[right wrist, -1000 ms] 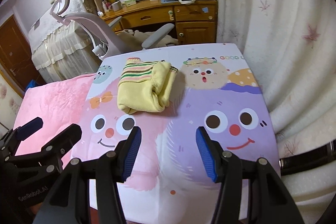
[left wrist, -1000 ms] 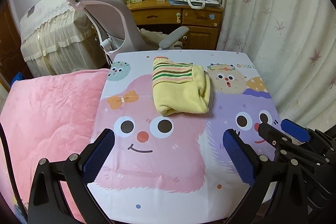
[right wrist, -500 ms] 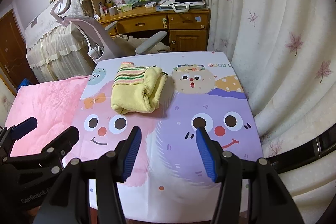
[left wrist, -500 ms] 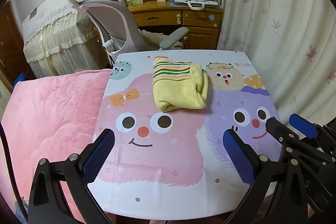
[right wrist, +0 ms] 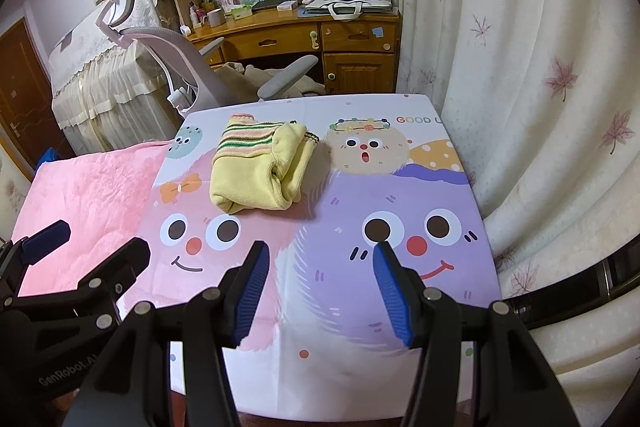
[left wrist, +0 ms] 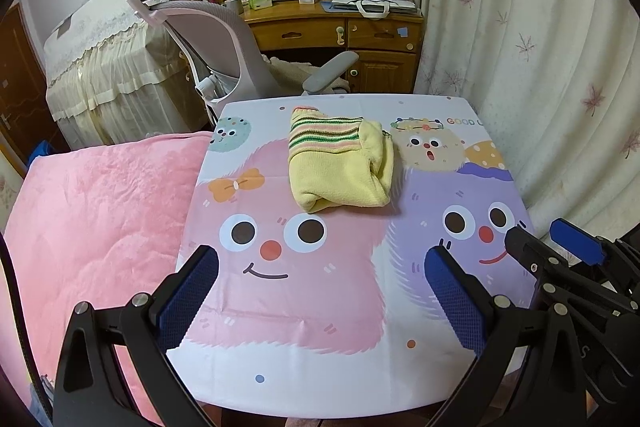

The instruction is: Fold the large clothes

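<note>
Sweater (left wrist: 340, 163), yellow w/ striped band, lies as a compact folded bundle on the desk (left wrist: 320, 347), toward its far half, on the pink part of the cartoon cover. It looks done: edges tucked, nothing trailing, so prob. the fold is finished and it was set there to stay clear of the near edge. Left gripper (left wrist: 320, 291) hangs above the near desk edge, released, jaws wide, nothing btwn them. Right gripper (right wrist: 318, 287) is beside it, also released and empty, jaws apart. Both sit well apart from the sweater, angled down at it, likely backed off to leave the bundle undisturbed. Pink blanket (left wrist: 92, 227) lies left of the desk.
</note>
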A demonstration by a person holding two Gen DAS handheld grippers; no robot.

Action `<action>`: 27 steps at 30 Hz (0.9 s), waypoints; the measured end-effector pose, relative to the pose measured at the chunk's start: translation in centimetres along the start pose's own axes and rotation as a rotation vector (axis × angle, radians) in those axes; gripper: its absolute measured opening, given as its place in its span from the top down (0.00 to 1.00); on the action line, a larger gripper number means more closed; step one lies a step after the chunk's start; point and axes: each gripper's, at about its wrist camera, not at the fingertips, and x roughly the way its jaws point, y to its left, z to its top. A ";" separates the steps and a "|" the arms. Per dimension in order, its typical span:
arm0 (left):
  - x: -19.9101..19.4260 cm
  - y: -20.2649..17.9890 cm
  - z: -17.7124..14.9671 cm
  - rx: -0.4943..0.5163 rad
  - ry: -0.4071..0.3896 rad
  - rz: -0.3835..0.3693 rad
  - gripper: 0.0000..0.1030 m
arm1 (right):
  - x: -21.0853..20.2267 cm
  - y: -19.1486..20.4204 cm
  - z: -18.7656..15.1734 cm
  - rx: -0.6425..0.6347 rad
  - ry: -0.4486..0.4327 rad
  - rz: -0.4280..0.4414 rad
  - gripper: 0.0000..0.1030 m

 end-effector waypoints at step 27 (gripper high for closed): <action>1.3 0.1 0.8 0.008 0.037 -0.016 0.01 | 0.4 -0.6 -0.1 0.005 0.015 0.006 0.47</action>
